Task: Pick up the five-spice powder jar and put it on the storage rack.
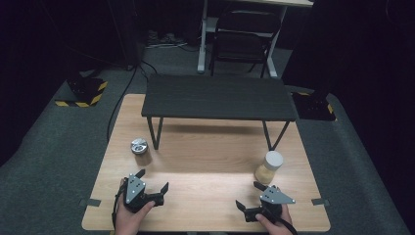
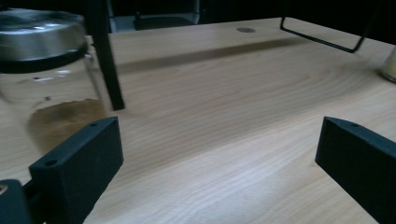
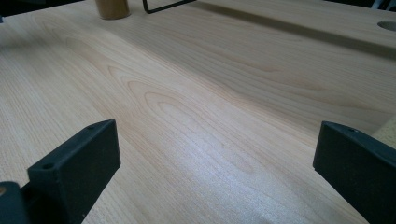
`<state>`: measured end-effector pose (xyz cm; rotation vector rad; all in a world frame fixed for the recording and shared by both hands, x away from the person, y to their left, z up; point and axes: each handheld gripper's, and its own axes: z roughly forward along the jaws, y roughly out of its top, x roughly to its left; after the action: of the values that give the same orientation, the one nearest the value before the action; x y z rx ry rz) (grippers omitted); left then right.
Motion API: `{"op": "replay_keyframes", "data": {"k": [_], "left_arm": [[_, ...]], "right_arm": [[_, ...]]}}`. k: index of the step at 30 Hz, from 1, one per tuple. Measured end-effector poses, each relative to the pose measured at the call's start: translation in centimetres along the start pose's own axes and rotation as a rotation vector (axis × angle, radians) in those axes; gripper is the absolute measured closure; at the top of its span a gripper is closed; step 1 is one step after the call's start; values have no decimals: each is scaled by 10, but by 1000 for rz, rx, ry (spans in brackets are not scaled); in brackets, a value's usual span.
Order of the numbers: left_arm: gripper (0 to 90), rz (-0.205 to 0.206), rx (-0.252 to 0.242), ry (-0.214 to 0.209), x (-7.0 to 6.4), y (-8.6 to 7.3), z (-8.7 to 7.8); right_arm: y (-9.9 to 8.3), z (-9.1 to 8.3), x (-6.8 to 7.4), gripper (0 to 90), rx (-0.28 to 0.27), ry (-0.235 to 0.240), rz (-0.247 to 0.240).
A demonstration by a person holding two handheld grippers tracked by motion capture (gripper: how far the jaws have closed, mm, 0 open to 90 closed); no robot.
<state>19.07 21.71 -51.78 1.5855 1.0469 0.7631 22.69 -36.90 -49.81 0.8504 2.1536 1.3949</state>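
Dark surroundings frame the pale wooden table (image 1: pixel 205 161), which stands on grey carpet with a folding chair (image 1: pixel 242 41) behind it. On the far half of the table we see a low black shelf (image 1: pixel 218 97) on thin wire legs.

We locate the left gripper (image 1: pixel 152 182) near the front edge on the left side, held from below by the left hand (image 1: pixel 131 215). Its grey plate faces up and its jaws point forward and to the right, spread wide with nothing between them. In the left gripper view the jaws stand far apart over bare wood.

We locate the right gripper (image 1: pixel 248 195) near the front edge on the right side, gripped by the right hand (image 1: pixel 273 223). Its jaws point toward the table's centre-left and are likewise spread wide, holding nothing.

A glass jar with a metal lid (image 1: pixel 139 146) stands just beside the shelf's left leg, ahead of the left gripper. A jar with a white lid (image 1: pixel 270 167), part-filled with tan contents, stands just ahead of the right gripper, near the shelf's right leg.
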Motion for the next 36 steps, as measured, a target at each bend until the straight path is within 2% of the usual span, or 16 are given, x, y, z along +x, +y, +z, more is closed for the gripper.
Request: {"op": "replay_keyframes", "data": {"k": [12, 15, 24, 27, 29, 32, 36], "left_arm": [[6, -12, -32, 74, 13, -1, 0], [6, -23, -38, 96, 19, 0, 4], [6, -11, -33, 138, 30, 12, 18], [6, -32, -31, 148, 33, 15, 23], [30, -52, -42, 157, 37, 16, 28], [69, -59, -46, 163, 40, 20, 33], [139, -53, -54, 161, 43, 24, 40]], "right_arm": [[0, 0, -1, 0, 2, 6, 4], [0, 0, -2, 0, 0, 8, 7], [0, 0, -3, 0, -1, 12, 8], [0, 0, -3, 0, 0, 13, 9], [0, 0, -3, 0, -1, 14, 10], [0, 0, -3, 0, -2, 15, 9], [-1, 0, -4, 0, -3, 17, 10]]}}
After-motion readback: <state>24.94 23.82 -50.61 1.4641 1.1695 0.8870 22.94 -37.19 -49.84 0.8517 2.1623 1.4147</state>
